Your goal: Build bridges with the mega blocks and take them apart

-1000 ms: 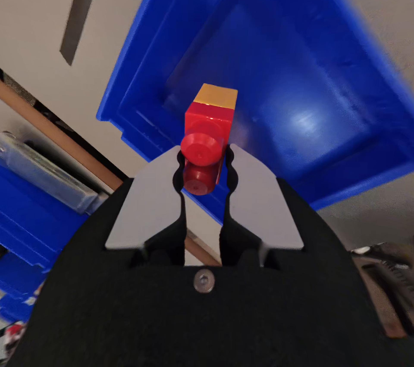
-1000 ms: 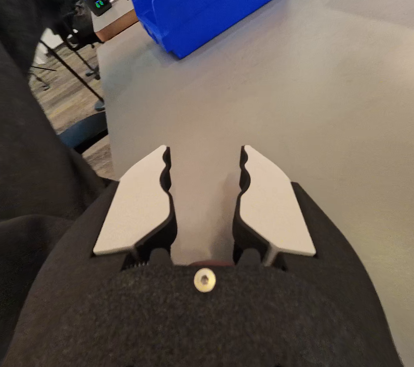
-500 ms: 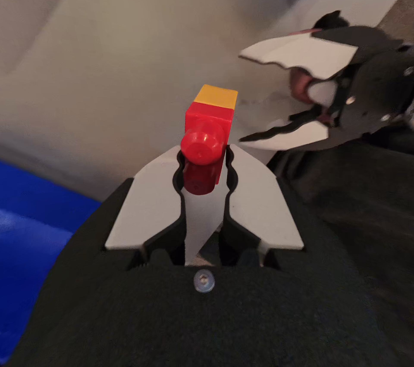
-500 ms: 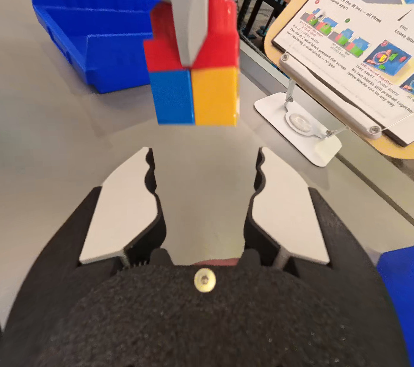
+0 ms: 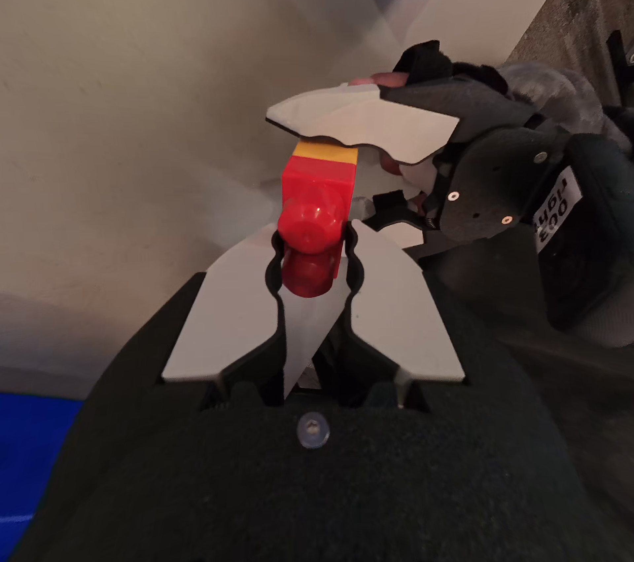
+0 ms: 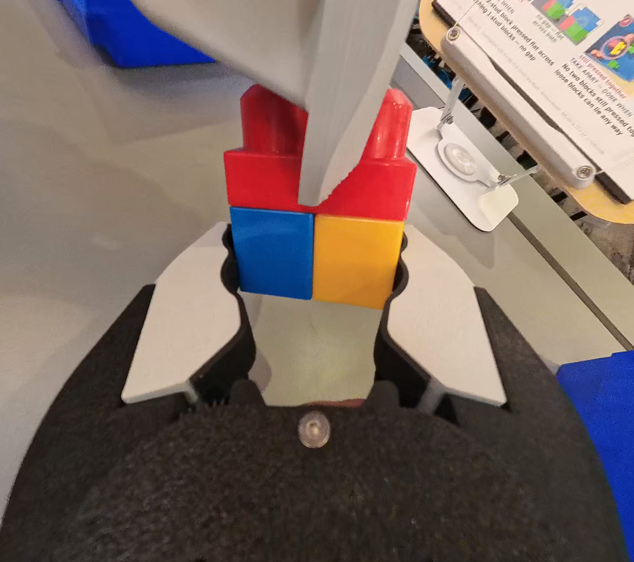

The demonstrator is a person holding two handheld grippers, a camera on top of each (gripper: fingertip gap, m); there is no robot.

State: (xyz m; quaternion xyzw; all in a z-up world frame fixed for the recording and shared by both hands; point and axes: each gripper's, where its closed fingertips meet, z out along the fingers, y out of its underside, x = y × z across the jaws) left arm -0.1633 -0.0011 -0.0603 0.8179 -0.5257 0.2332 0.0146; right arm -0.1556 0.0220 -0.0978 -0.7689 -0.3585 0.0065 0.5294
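A small bridge is held in the air: a red two-stud block point(image 6: 370, 188) sits across a blue block point(image 6: 271, 250) and a yellow block point(image 6: 356, 257). My left gripper point(image 5: 314, 236) is shut on the red block point(image 5: 317, 188) between its studs; one of its fingers point(image 6: 343, 99) comes down from above in the right wrist view. My right gripper point(image 6: 315, 236) is open, with its fingertips flanking the blue and yellow blocks, close against their outer sides. In the left wrist view only an edge of the yellow block point(image 5: 326, 152) shows; the blue block is hidden.
A blue bin point(image 6: 120, 13) stands on the grey table point(image 6: 103, 202) at the back left. An instruction card point(image 6: 549, 47) on a white stand point(image 6: 463, 168) is at the right. Another blue bin point(image 6: 600, 425) sits at the lower right edge. The gap from one gripper's tips to the other's is roughly 4 cm. Both grippers' tips are roughly 30 cm from the instruction card point(image 6: 549, 47).
My left gripper carried the bridge away from the blue bin toward my right gripper. My right gripper opened wider and moved up until the blue and yellow blocks sit between its fingertips.
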